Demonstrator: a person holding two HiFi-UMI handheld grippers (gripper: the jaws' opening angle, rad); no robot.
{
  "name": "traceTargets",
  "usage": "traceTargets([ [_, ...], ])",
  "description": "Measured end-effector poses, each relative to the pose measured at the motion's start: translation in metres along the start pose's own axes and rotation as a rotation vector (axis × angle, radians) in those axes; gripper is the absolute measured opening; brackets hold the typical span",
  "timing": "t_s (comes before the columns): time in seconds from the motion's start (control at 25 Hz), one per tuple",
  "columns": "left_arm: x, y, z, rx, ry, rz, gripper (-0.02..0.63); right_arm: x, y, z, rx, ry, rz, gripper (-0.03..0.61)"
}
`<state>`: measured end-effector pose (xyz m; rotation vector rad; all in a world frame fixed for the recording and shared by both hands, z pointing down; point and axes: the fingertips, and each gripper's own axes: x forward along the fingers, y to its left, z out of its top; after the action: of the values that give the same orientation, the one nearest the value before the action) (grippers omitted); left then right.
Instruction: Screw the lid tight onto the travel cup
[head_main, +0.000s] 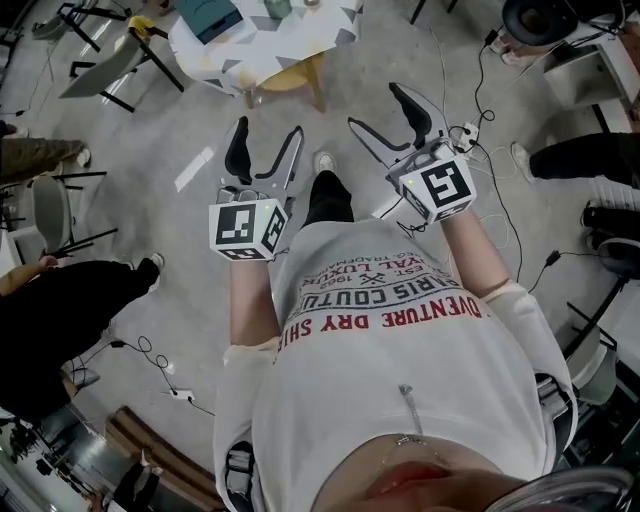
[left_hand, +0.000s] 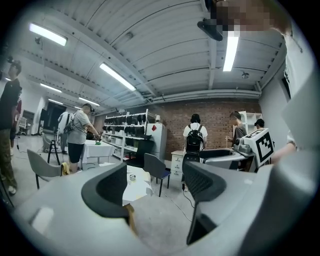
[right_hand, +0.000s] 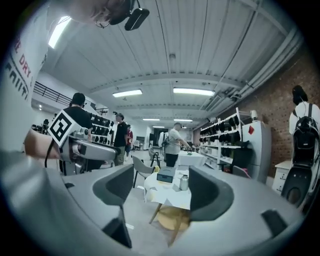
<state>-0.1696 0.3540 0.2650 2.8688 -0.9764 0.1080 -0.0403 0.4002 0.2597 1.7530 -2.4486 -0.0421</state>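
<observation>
Both pairs of jaws stand spread with nothing between them. Head view: the left gripper and right gripper are held out at waist height over bare floor, apart from each other and pointed toward a small cloth-covered counter well ahead, which carries a dark box; the cup cannot be told with certainty at the frame's top edge. Left gripper view: the left gripper is wide and empty; between its jaws, far off, shows the counter with a small upright item on it, too small to identify. Right gripper view: the right gripper is likewise wide and empty, and frames the counter, where the travel cup stands upright just beside the box. Whether the lid sits on the cup or lies apart cannot be made out at this range. Assessment: screwing has not begun; the step in hand is the approach to the counter. The next move calls for closing the distance, then steadying the cup body with one gripper while the other takes the lid.
</observation>
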Motion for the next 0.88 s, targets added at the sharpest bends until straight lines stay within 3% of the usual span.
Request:
traceTargets([
  [0.56, 0.188, 0.135, 0.005, -0.031, 0.028, -0.026, 0.348, 0.19, -0.127, -0.02, 0.014, 0.136, 0.018, 0.327],
  [0.88, 0.262, 0.186, -0.009, -0.026, 0.067, -0.032, 0.348, 0.271, -0.179, -0.047, 0.03, 0.238, 0.023, 0.327],
])
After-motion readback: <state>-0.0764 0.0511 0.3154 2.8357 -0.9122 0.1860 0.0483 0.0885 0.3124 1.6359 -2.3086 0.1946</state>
